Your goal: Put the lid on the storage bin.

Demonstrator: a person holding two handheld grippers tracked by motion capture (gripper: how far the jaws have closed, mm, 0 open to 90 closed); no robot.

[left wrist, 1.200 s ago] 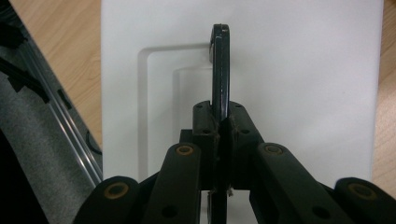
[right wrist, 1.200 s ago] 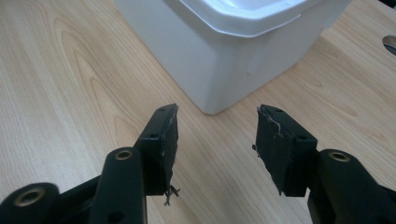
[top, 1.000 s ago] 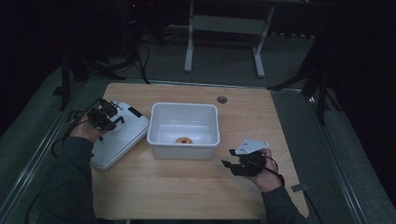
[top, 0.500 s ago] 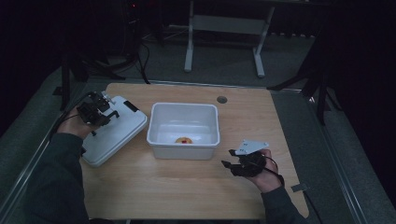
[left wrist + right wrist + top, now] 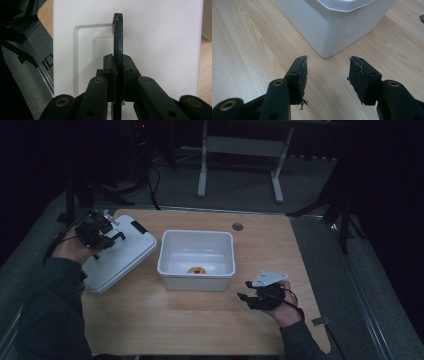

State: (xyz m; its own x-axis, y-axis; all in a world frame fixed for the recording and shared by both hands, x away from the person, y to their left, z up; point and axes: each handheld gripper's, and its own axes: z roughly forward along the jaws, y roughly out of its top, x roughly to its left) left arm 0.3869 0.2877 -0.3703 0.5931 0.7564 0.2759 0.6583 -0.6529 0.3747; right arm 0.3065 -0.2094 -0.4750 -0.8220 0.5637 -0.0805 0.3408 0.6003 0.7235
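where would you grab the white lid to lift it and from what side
By its dark handle, a thin upright tab on the white lid. Come from above with a jaw on each flat face, as the left tool does here.

tiny item [image 5: 195, 269] in bin [image 5: 220, 270] — unidentifiable

— Where do the cameras sit?
— One looks down from above the tub [image 5: 196, 258]. One rides close over the lid [image 5: 160, 37]; another, low beside the tub [image 5: 332, 27], shares it.
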